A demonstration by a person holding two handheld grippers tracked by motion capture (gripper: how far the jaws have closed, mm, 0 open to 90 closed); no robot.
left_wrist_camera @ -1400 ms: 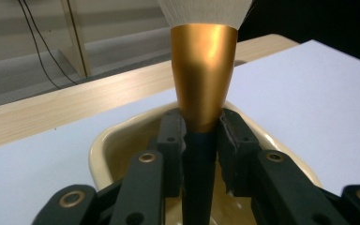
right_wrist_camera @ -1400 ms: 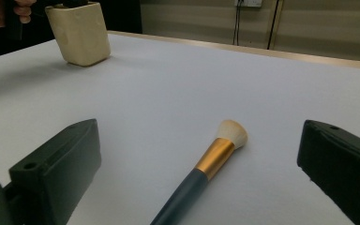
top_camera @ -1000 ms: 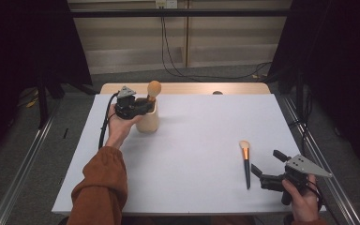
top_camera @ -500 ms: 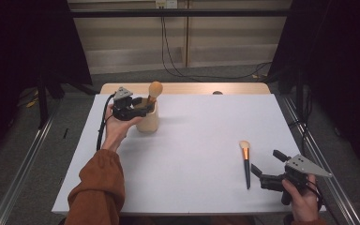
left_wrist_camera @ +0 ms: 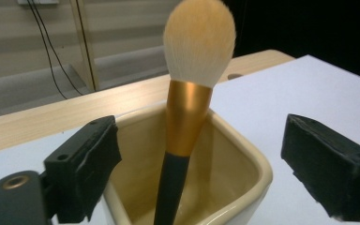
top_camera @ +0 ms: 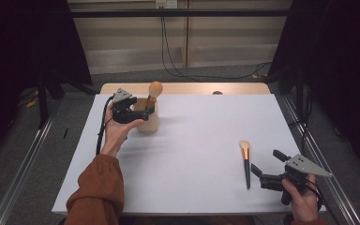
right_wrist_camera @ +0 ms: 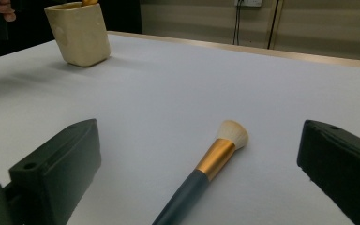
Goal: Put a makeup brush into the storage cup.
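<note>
A cream square cup [top_camera: 148, 121] stands at the back left of the white table. A large powder brush [top_camera: 154, 89] leans in it, bristles up. My left gripper [top_camera: 138, 110] hovers at the cup's left rim. Its jaws have just been opening; in the left gripper view they stand wide on either side of the brush [left_wrist_camera: 187, 117] and the cup [left_wrist_camera: 243, 161] without touching them. A smaller flat brush [top_camera: 246, 161] lies on the table at the front right. My right gripper [top_camera: 267, 163] rests open just right of it, its jaws framing the brush [right_wrist_camera: 215, 157] from behind.
The white sheet [top_camera: 197, 140] covers most of a wooden tabletop [top_camera: 187, 88], whose bare strip shows along the far edge. Metal rails run down both sides of the table. Cables hang on the far wall. In the right gripper view the cup [right_wrist_camera: 78, 33] sits far off at the upper left.
The left gripper's jaws have spread apart off the powder brush, which now stands loose in the cup. The right gripper and the flat brush have not moved.
</note>
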